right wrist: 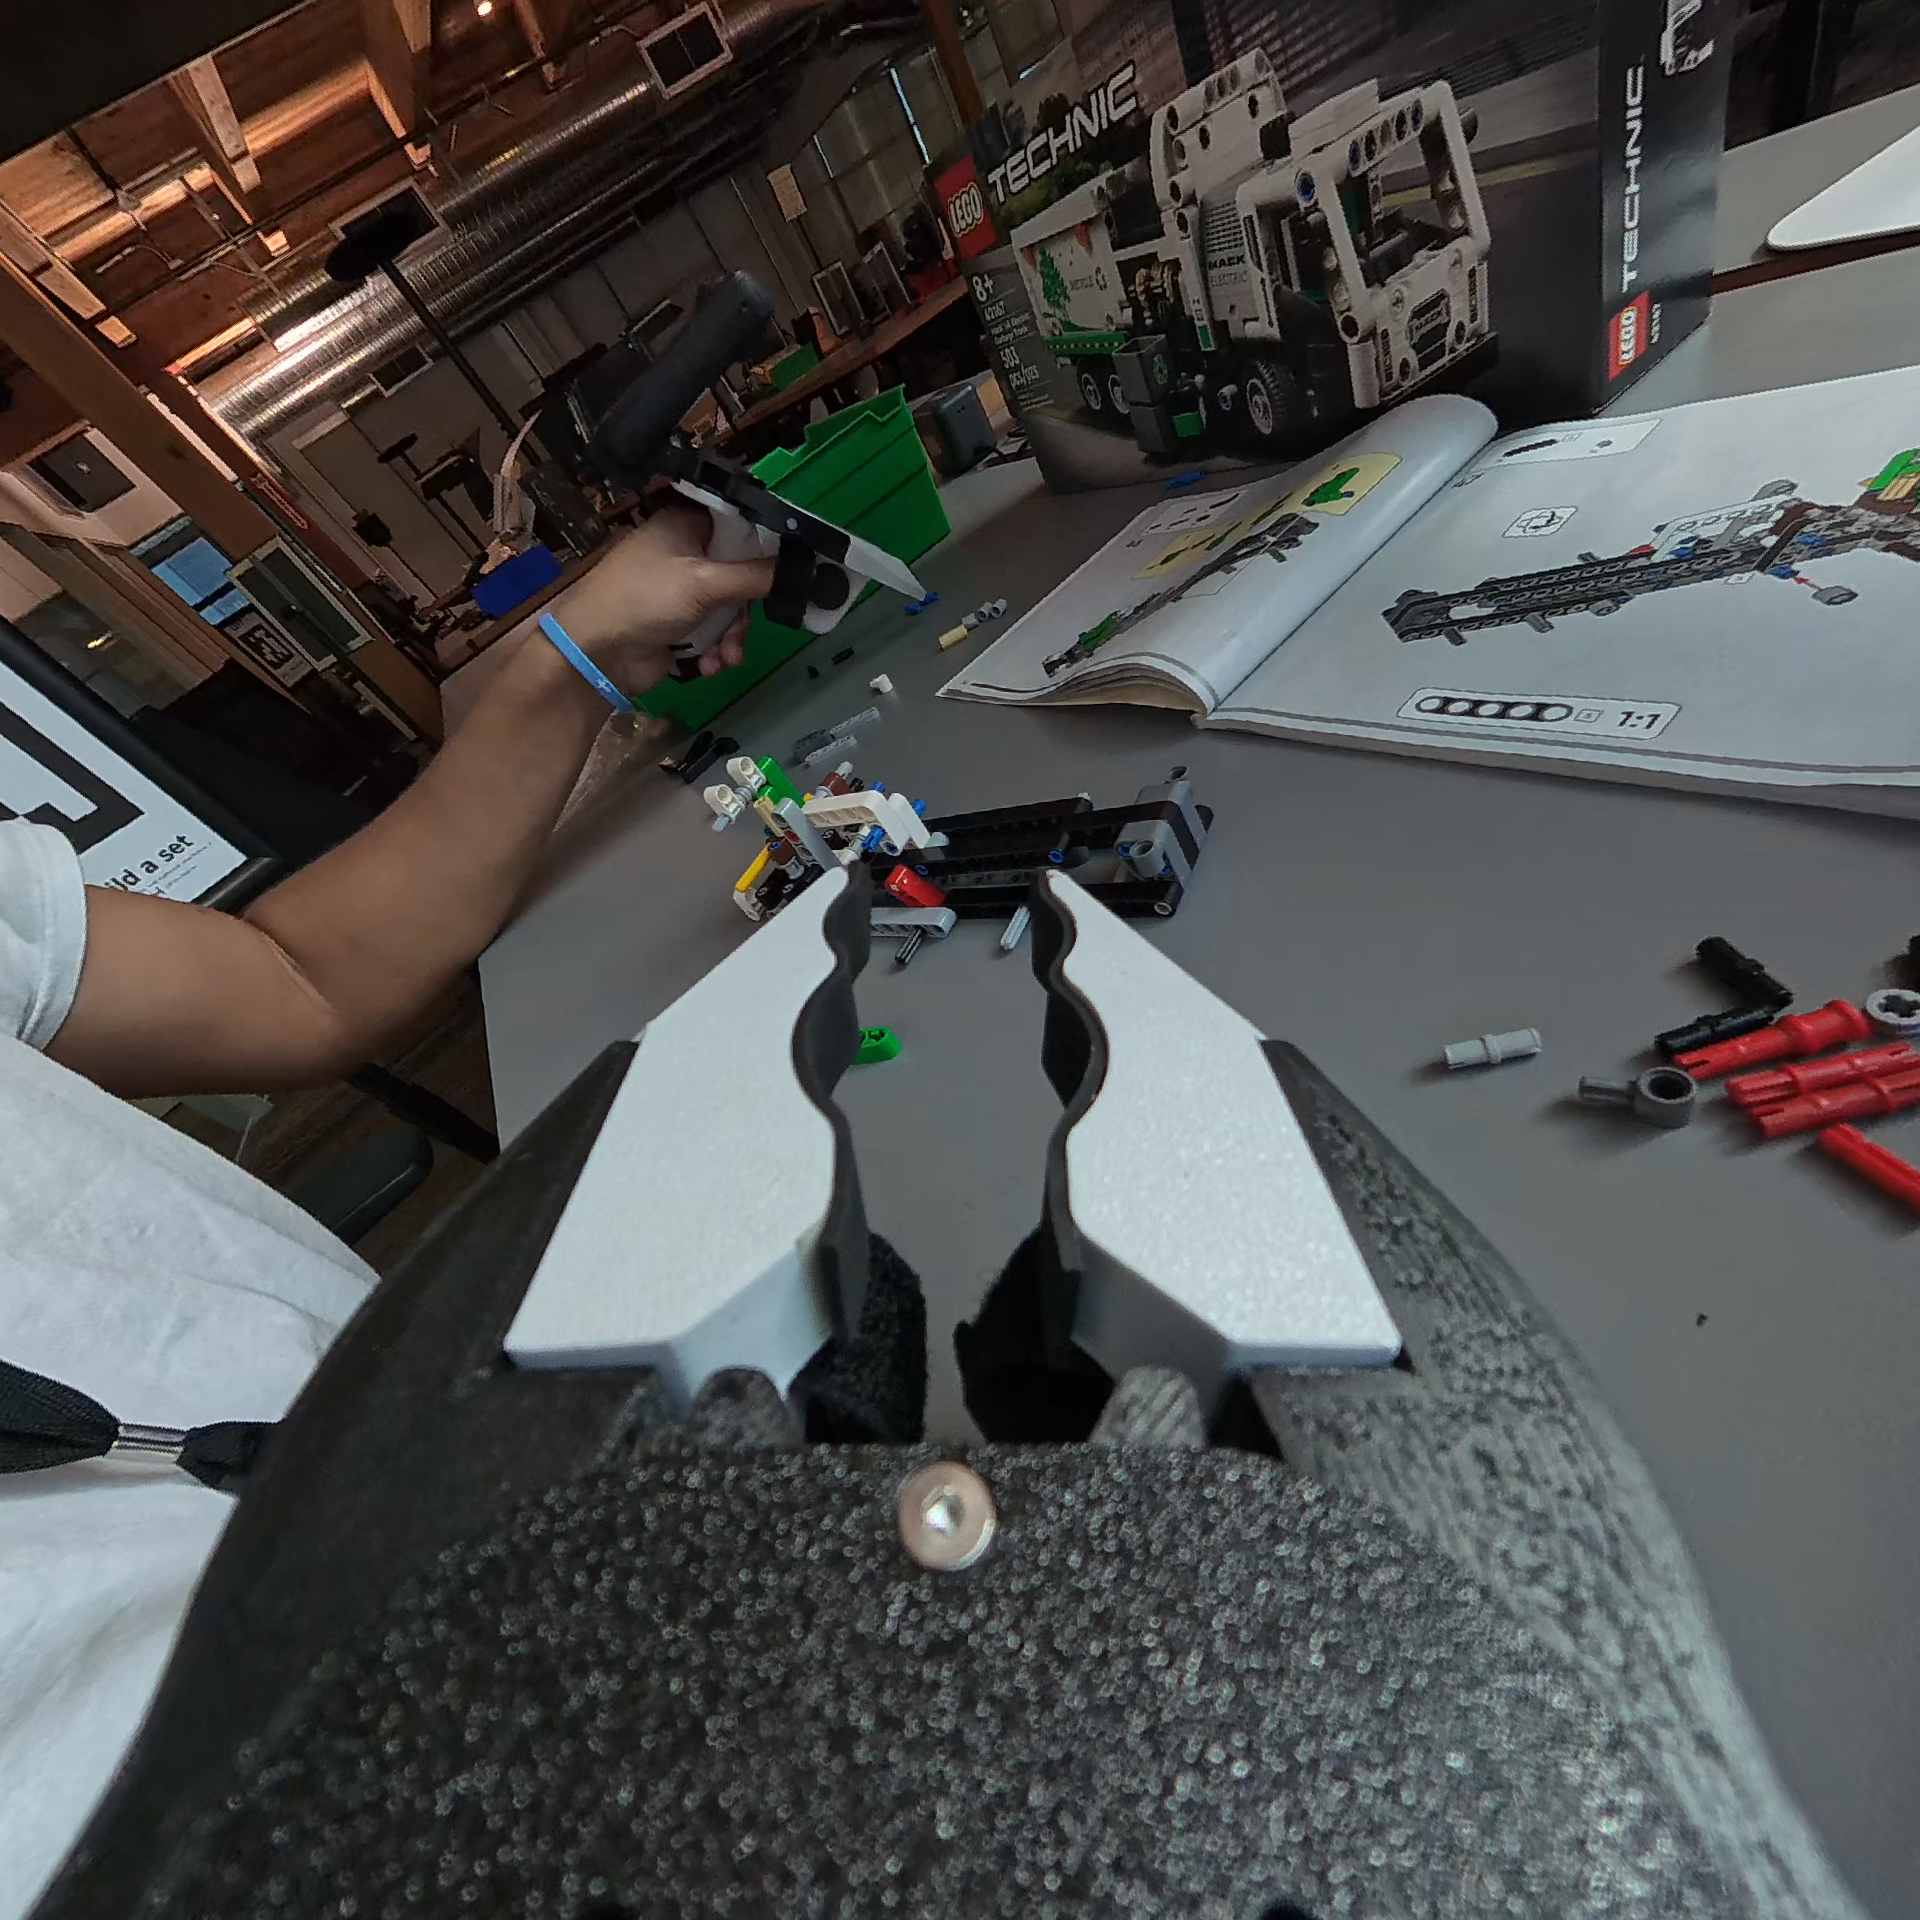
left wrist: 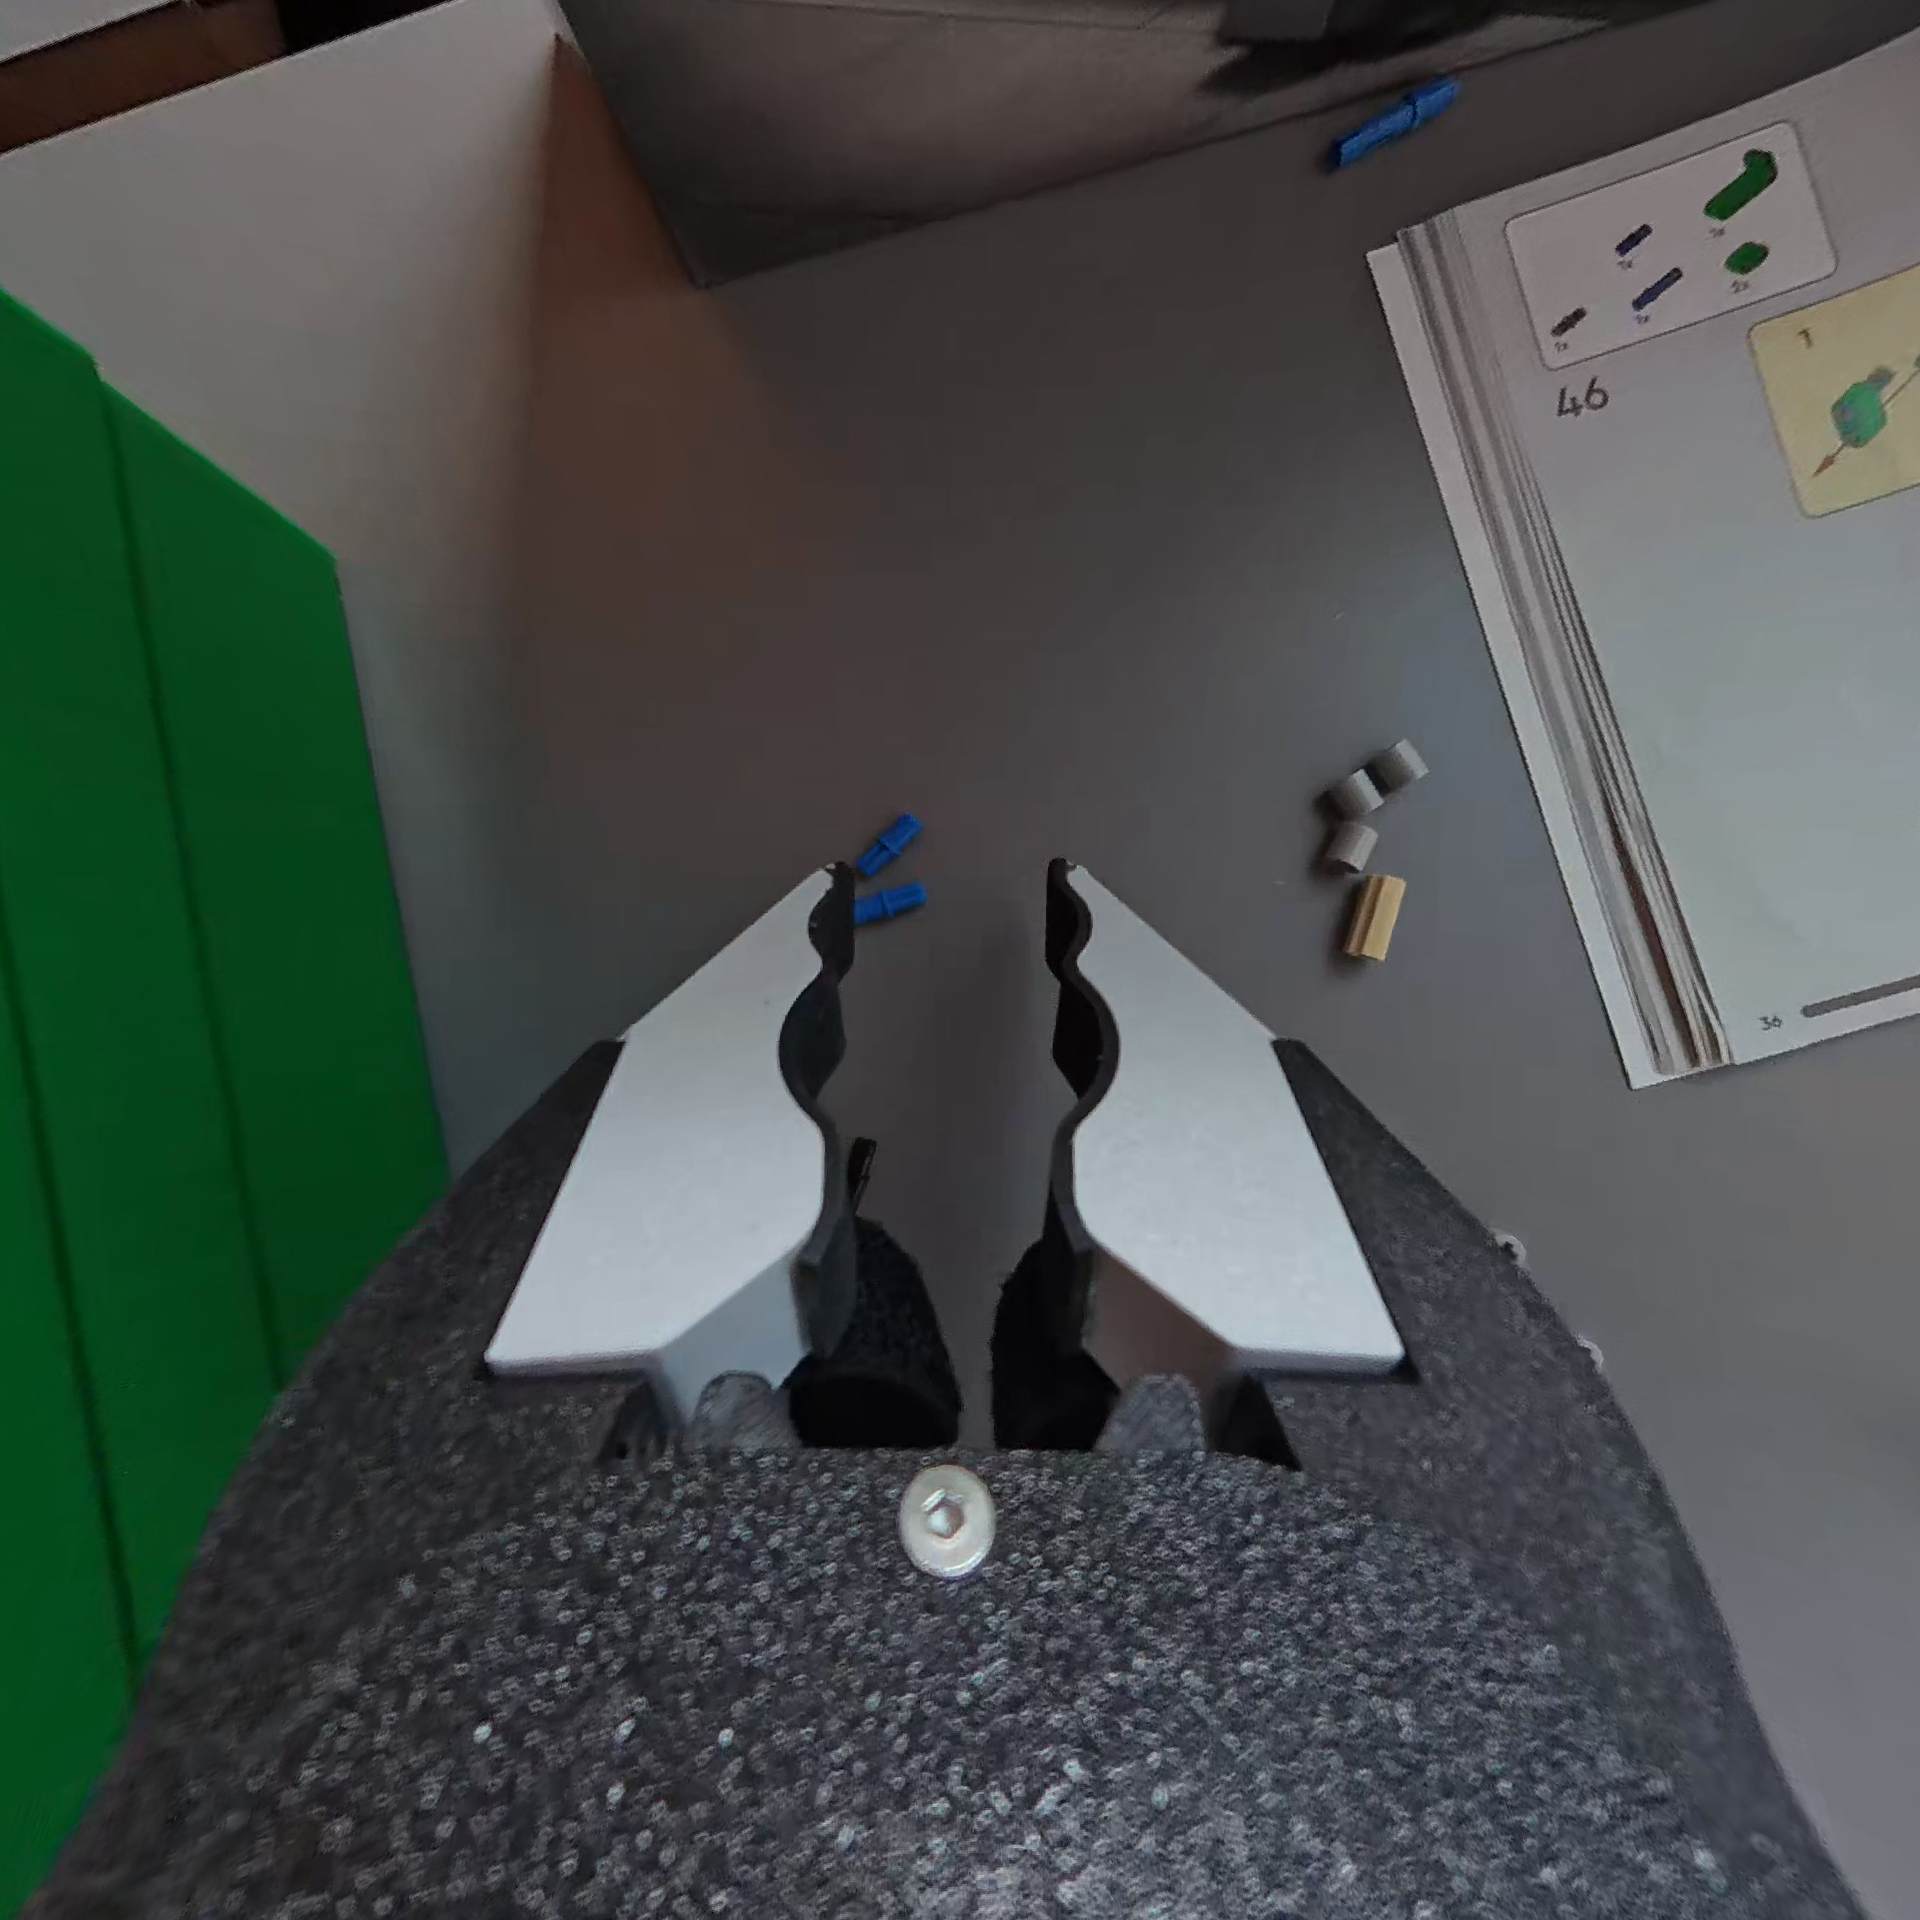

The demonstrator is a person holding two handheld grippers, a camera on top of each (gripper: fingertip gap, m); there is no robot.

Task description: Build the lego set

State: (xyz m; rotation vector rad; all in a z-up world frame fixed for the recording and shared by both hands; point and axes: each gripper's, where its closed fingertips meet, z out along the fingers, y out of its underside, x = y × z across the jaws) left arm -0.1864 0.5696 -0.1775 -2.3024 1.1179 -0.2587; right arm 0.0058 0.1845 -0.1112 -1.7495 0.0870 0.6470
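My left gripper (left wrist: 948,871) is open and empty, pointing down at the grey table. Two small blue pins (left wrist: 891,868) lie just at its left fingertip. Three grey bushes (left wrist: 1366,800) and a tan connector (left wrist: 1374,914) lie to the right. My right gripper (right wrist: 948,883) is open and empty, low over the table, just in front of the part-built black and white model (right wrist: 987,836). A small green piece (right wrist: 878,1044) lies beside its left finger. The left gripper also shows far off in the right wrist view (right wrist: 920,592), held in a hand over the blue pins.
An open instruction booklet (right wrist: 1507,623) lies at the right; it also shows in the left wrist view (left wrist: 1714,623). A green bin (left wrist: 156,883) stands at the left, the set's box (right wrist: 1299,260) behind. Red axles and black pins (right wrist: 1808,1060) lie at the far right. A person's arm (right wrist: 416,862) reaches across. The grippers' ends are close to 45 cm from one another. The tan connector (left wrist: 1374,914) is about 6 cm from my left fingertips.
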